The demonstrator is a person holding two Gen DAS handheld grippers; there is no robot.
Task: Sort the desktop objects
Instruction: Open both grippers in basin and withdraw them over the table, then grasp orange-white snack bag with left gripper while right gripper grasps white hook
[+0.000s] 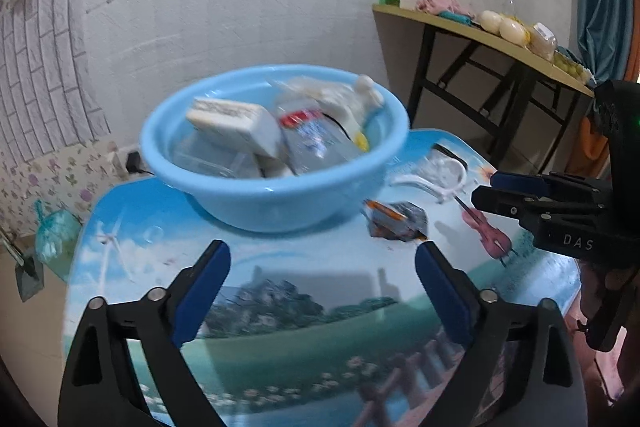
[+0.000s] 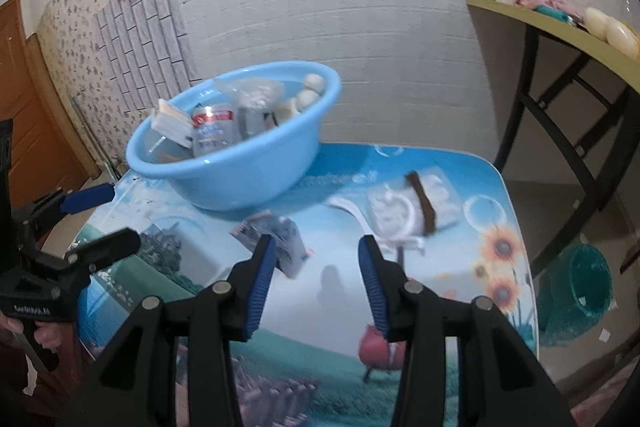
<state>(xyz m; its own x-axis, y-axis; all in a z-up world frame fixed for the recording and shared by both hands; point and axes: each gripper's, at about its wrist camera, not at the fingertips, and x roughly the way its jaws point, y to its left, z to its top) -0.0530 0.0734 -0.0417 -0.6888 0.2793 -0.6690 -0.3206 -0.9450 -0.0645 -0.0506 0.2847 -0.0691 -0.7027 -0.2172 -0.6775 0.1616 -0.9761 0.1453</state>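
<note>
Both grippers empty, between picks; two items left outside the basin.

Right gripper (image 2: 316,255) has its fingers apart, the small printed packet (image 2: 276,239) just beyond the left tip, the white plastic package (image 2: 412,211) further up-right. Left gripper (image 1: 322,263) is spread over bare counter (image 1: 320,307). The blue basin (image 2: 240,163), centre-left, is already loaded. Likely next: close on the packet. The counter's right edge is near.
</note>
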